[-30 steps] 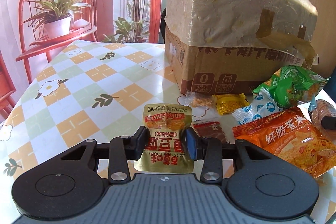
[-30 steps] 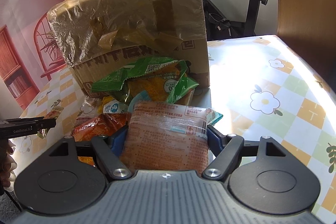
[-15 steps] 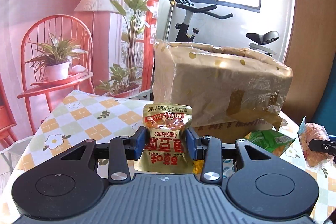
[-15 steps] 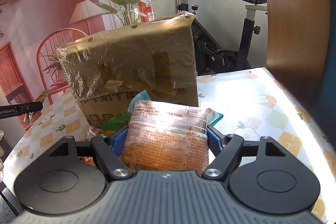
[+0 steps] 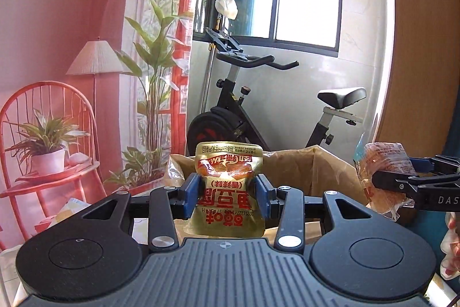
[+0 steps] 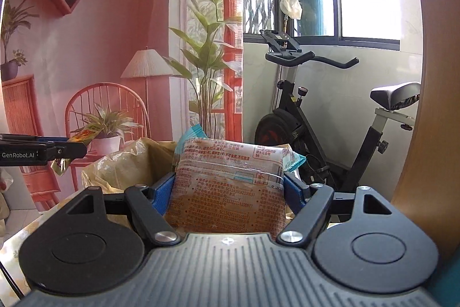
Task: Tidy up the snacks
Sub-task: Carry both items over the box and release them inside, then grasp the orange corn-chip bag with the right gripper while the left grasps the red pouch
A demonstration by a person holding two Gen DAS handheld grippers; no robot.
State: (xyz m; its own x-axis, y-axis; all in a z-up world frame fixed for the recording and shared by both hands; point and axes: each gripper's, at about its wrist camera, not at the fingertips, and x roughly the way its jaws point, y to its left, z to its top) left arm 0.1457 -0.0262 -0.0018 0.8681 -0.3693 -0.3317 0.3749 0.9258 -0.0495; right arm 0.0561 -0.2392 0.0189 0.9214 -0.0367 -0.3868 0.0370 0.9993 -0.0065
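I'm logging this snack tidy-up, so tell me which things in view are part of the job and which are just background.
Part of the job:
- gold snack pouch, in the left gripper
- orange snack pack, in the right gripper
- lined cardboard box

Just background:
- exercise bike
- potted plant
- red chair

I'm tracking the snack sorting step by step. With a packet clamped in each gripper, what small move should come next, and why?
Probably carry both packets forward over the open cardboard box, then lower them. The left gripper is shut on the gold snack pouch, the right gripper on the clear orange snack pack, and the box mouth lies just beyond and below both. The box's inside is not visible.
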